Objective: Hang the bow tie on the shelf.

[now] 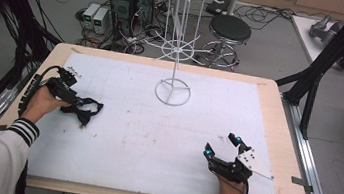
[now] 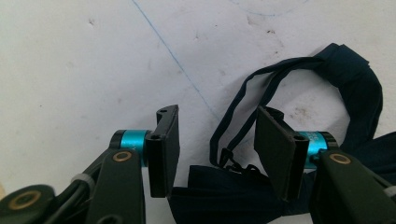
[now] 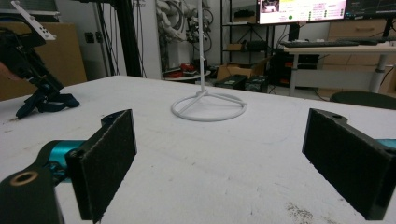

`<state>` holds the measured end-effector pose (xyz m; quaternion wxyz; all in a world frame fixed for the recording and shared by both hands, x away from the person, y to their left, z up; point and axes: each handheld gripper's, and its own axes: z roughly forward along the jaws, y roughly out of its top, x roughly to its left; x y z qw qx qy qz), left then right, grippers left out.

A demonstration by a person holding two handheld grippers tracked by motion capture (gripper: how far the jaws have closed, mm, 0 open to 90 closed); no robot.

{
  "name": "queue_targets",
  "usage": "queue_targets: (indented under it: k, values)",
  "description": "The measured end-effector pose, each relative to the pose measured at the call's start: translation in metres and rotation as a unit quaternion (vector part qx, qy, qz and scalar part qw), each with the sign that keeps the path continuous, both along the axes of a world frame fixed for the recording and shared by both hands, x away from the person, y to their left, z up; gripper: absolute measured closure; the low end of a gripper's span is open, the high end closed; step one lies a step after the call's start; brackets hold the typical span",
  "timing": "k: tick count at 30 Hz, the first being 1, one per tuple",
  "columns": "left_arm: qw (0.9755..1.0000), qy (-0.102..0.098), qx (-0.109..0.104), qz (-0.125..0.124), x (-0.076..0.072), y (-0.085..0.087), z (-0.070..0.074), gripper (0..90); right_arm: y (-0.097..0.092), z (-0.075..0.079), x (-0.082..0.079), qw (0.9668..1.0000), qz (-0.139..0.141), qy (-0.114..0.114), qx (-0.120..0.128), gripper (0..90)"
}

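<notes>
The left tongs (image 2: 217, 149) are sitting low at the left side of the white counter (image 1: 154, 140), jaws half apart and straddling a dark navy fabric strap (image 2: 336, 84) that is lying bunched on the surface; the pads are not pressing on it. Its thin loop is curling up between the jaws. Over at the near right, the right tongs (image 1: 224, 146) are gaping wide with nothing between them, pointing toward the white wire stand (image 1: 172, 93) at the far middle.
</notes>
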<state>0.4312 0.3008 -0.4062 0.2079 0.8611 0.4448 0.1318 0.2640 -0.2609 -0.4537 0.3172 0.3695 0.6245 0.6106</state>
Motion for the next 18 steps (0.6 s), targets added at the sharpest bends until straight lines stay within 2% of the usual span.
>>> queue_targets:
  k: [13, 17, 18]
  values:
    - [0.9999, 0.01, 0.012, 0.001, 0.0005, -0.0035, -0.004, 62.8, -0.0006, -0.0001, 0.0, 1.0, 0.0, 0.0, 0.004, 8.9]
    - [0.9997, 0.015, 0.017, 0.002, 0.0003, -0.004, -0.005, 69.2, -0.0022, -0.0003, 0.0, 0.9999, -0.001, -0.001, 0.011, 8.9]
    - [0.9996, 0.02, 0.018, 0.003, 0.0001, -0.0048, -0.0054, 73.1, -0.0019, -0.0003, -0.0001, 1.0, -0.001, -0.001, 0.01, 8.9]
